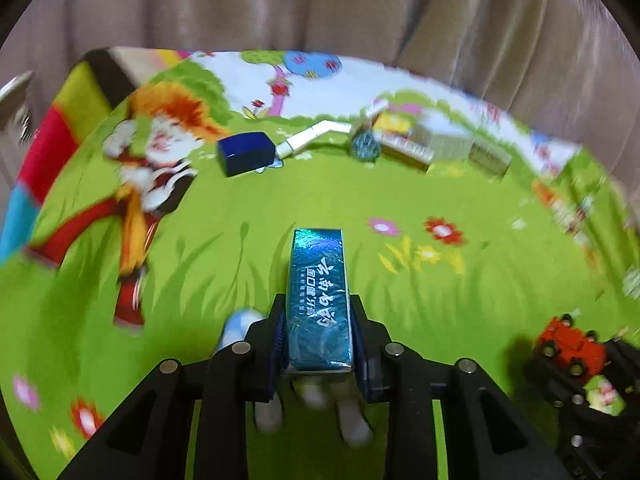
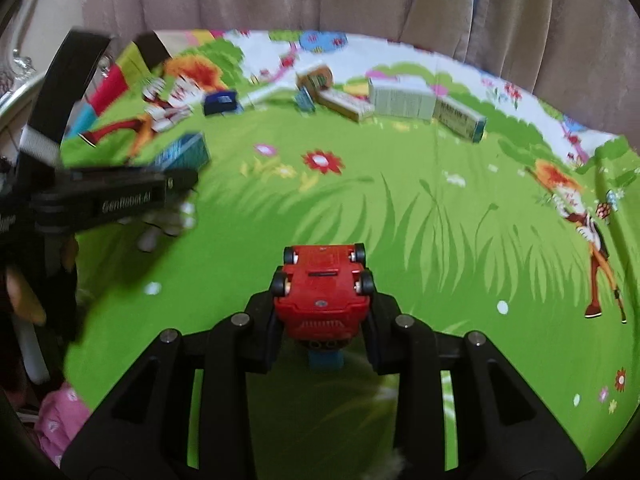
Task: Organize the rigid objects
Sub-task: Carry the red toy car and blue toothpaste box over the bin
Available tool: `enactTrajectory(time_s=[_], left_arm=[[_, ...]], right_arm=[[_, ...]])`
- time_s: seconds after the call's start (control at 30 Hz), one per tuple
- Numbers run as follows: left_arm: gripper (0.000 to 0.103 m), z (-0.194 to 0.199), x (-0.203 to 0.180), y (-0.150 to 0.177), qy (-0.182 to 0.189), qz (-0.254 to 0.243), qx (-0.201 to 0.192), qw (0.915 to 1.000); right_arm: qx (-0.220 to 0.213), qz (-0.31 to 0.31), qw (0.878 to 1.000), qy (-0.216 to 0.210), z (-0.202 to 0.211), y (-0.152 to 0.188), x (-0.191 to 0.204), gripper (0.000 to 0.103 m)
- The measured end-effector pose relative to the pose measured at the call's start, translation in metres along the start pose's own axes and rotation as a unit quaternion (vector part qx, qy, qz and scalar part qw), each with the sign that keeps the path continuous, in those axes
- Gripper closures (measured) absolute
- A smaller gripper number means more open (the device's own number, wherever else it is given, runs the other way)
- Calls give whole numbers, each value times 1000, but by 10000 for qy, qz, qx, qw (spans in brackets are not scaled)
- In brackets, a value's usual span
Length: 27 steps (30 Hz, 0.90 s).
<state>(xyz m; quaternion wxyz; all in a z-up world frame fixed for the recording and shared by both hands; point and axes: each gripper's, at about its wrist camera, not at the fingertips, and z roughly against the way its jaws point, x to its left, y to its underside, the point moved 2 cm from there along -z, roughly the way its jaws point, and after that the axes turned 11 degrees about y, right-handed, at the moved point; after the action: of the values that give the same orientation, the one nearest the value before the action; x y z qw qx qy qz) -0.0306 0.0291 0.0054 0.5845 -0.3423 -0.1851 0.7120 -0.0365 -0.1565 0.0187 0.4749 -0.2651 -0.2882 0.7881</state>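
Note:
My left gripper (image 1: 318,312) is shut on a shiny teal box (image 1: 319,296) with white Chinese lettering and holds it above the green cartoon cloth (image 1: 200,248). My right gripper (image 2: 322,292) is shut on a red toy car (image 2: 322,284), turned underside up with its wheels showing. The car and right gripper also show in the left wrist view (image 1: 572,346) at lower right. The left gripper (image 2: 120,196) with the teal box (image 2: 184,154) shows at the left of the right wrist view.
At the far side of the cloth lie a dark blue box (image 1: 246,152), a white tube (image 1: 308,138), a small teal round object (image 1: 365,146) and several pale cartons (image 2: 400,100). A beige curtain (image 1: 320,4) hangs behind. Pink fabric (image 2: 64,420) lies at lower left.

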Motion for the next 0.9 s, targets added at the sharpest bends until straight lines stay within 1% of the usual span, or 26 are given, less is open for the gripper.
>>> enactTrajectory(time_s=[0.07, 0.13, 0.17, 0.2, 0.27, 0.4, 0.43, 0.63, 0.77, 0.9], left_arm=[[73, 24, -5, 4, -78, -8, -302, 9995], [73, 52, -14, 2, -110, -147, -720, 9972], [73, 71, -21, 0, -166, -266, -994, 9946], [73, 80, -25, -3, -212, -326, -1139, 9927], [73, 110, -35, -7, -220, -441, -1577, 9863], [73, 148, -56, -13, -190, -610, -2100, 9756], [73, 156, -60, -15, -142, -647, -2170, 9739], [73, 182, -91, -18, 37, -926, -2470, 9646], [73, 197, -115, -15, 152, -1225, -2609, 9574], [73, 209, -137, -9, 282, -1453, -2727, 9507]], right_arm=[[-289, -92, 9995, -33, 18, -3, 2, 66], [-625, -148, 9979, -89, 36, -9, 3, 66], [-842, -140, 9963, -70, 48, -12, 4, 66], [-998, -127, 9949, -38, 57, -15, 6, 66], [-1377, -191, 9903, -16, 80, -20, 6, 66], [-1913, -219, 9812, 116, 116, -26, 6, 66], [-2055, -220, 9783, 161, 127, -25, 4, 66], [-2560, -211, 9656, 404, 171, -19, -8, 66], [-2859, -255, 9562, 579, 199, -16, -22, 66], [-3039, -338, 9492, 744, 220, -10, -36, 66]])
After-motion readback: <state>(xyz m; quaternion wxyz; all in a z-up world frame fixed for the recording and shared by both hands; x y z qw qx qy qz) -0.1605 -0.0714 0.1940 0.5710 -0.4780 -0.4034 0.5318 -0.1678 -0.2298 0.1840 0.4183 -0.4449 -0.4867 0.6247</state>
